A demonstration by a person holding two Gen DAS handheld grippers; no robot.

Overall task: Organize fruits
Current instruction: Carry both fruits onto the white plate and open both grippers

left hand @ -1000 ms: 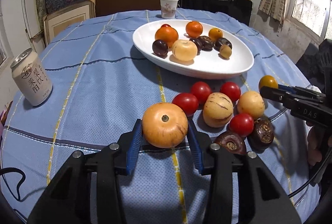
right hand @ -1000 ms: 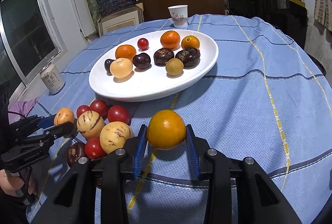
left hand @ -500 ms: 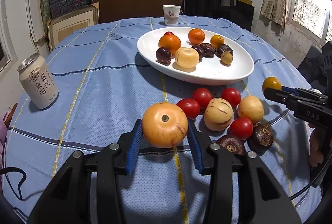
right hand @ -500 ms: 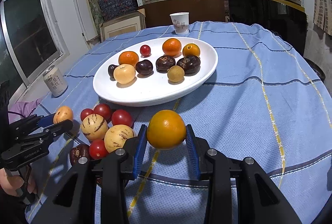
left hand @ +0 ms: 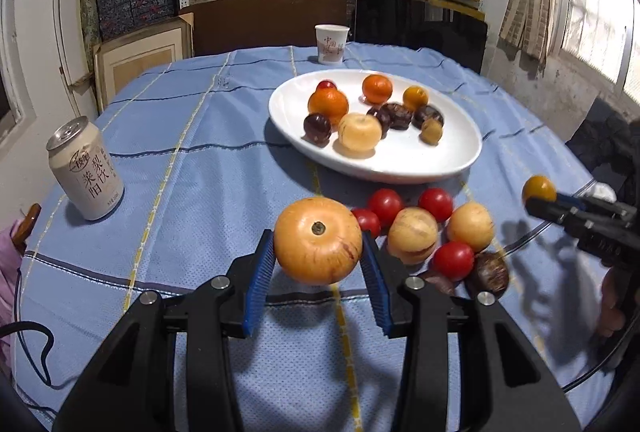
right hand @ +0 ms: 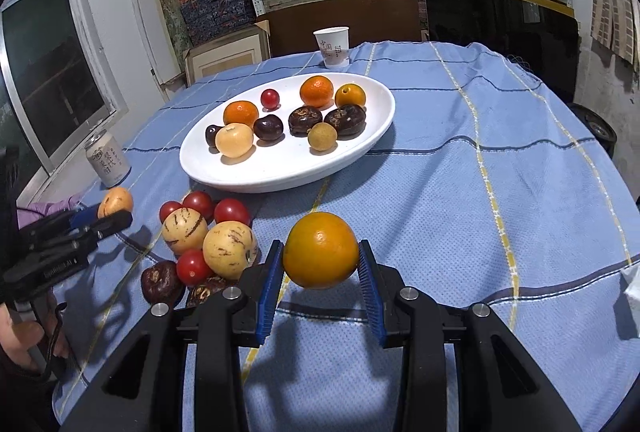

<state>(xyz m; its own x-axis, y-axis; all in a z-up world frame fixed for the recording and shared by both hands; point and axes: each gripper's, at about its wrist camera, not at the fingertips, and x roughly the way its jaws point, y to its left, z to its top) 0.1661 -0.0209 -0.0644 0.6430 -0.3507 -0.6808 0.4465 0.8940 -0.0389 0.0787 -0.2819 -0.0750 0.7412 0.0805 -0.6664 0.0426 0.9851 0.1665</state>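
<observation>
My left gripper (left hand: 318, 272) is shut on a pale orange round fruit (left hand: 318, 240) and holds it above the blue cloth. My right gripper (right hand: 320, 272) is shut on an orange (right hand: 320, 250), also lifted. Each gripper shows in the other's view, the right (left hand: 540, 198) and the left (right hand: 116, 212). A white oval plate (left hand: 448, 160), also seen from the right (right hand: 280, 172), holds several oranges and dark fruits. A loose pile of cherry tomatoes (left hand: 386, 202), striped yellow fruits (right hand: 184, 230) and dark fruits (right hand: 160, 280) lies in front of it.
A drink can (left hand: 86, 168) stands at the table's left. A paper cup (left hand: 330, 44) stands behind the plate. A white tissue (right hand: 630, 292) lies at the right edge. Shelves and a dark screen (right hand: 500, 28) are beyond the table.
Both grippers have risen with their fruits and tilted up; the table and plate now sit lower and farther in both views. The pile has not moved.
</observation>
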